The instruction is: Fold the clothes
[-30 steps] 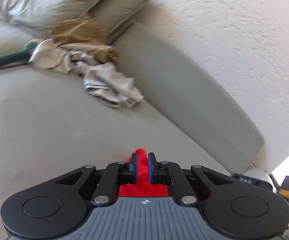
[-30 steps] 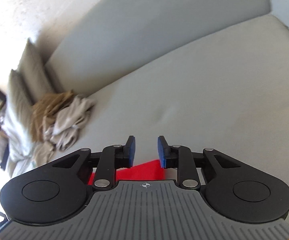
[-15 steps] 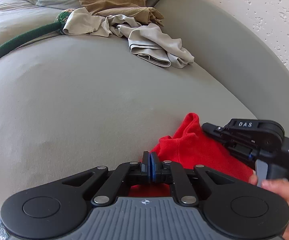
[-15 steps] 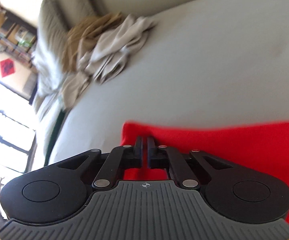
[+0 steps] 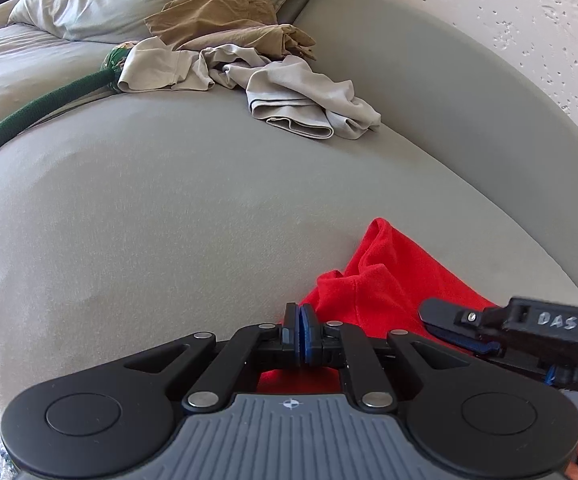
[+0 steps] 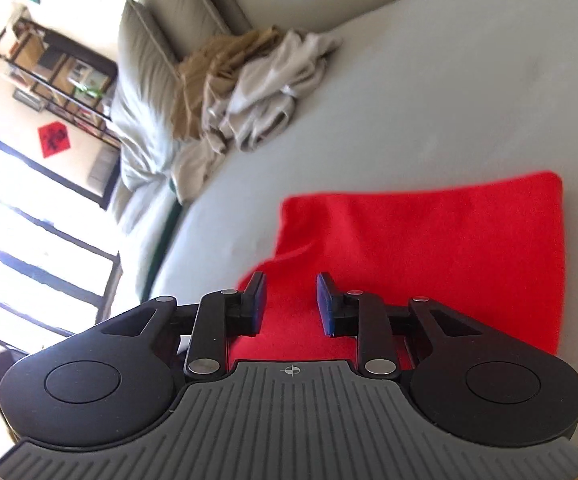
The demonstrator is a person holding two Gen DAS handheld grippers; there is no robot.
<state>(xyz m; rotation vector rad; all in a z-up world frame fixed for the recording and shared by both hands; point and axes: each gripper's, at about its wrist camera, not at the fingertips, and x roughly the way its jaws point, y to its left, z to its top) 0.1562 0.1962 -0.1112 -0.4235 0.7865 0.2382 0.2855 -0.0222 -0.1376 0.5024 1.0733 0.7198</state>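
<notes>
- Left gripper [image 5: 302,320]: jaws pressed together, beside the bright red fleece cloth [image 5: 389,280].
- Right gripper [image 6: 291,300]: jaws spread, just opening, above that cloth [image 6: 429,248], nothing clamped.

The left wrist camera looks forward and down over its gripper [image 5: 300,334], close above the sofa [image 5: 169,216] seat, facing the backrest. The right wrist camera sits low and tilted, facing the far end. Both views share the red cloth [image 6: 429,248] and the clothes pile [image 5: 249,72].
</notes>
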